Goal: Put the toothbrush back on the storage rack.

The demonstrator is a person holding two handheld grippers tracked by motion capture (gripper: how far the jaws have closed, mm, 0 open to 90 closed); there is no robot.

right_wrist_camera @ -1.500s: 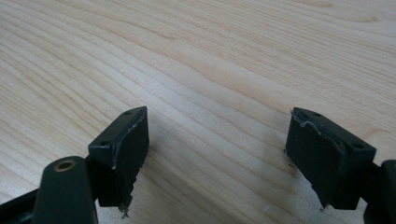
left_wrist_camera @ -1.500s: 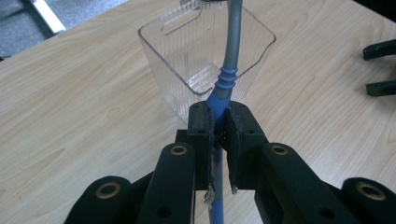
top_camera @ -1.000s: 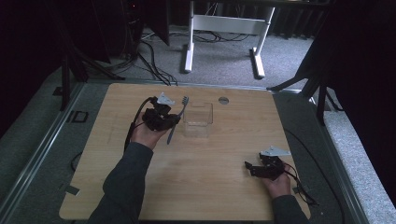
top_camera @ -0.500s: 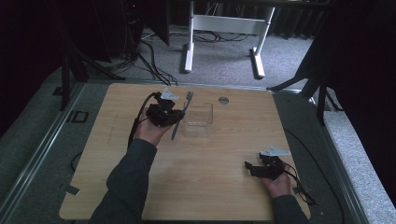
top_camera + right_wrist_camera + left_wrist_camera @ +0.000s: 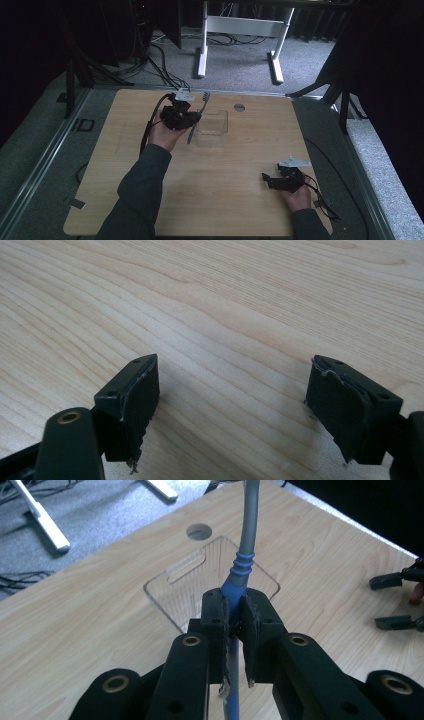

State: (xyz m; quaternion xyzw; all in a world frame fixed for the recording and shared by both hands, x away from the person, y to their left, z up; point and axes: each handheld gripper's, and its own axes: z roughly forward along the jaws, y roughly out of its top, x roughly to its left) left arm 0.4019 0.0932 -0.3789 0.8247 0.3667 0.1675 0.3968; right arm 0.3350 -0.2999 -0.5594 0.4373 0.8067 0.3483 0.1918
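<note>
The left hand-held gripper (image 5: pixel 192 116), up at about eleven o'clock on the wooden counter (image 5: pixel 215 200), has its pads pressed together on the blue grip of a toothbrush (image 5: pixel 241 567), whose grey stem runs on away from the jaws with its bristle head (image 5: pixel 205 96) toward twelve o'clock. Just past the jaws, at its three o'clock side in the high view, a clear plastic tray (image 5: pixel 212 131) lies flat on the counter near a round hole (image 5: pixel 239 107). At about five o'clock the right hand-held gripper (image 5: pixel 267 180) rests low over bare wood with its jaws spread wide and nothing between them.
</note>
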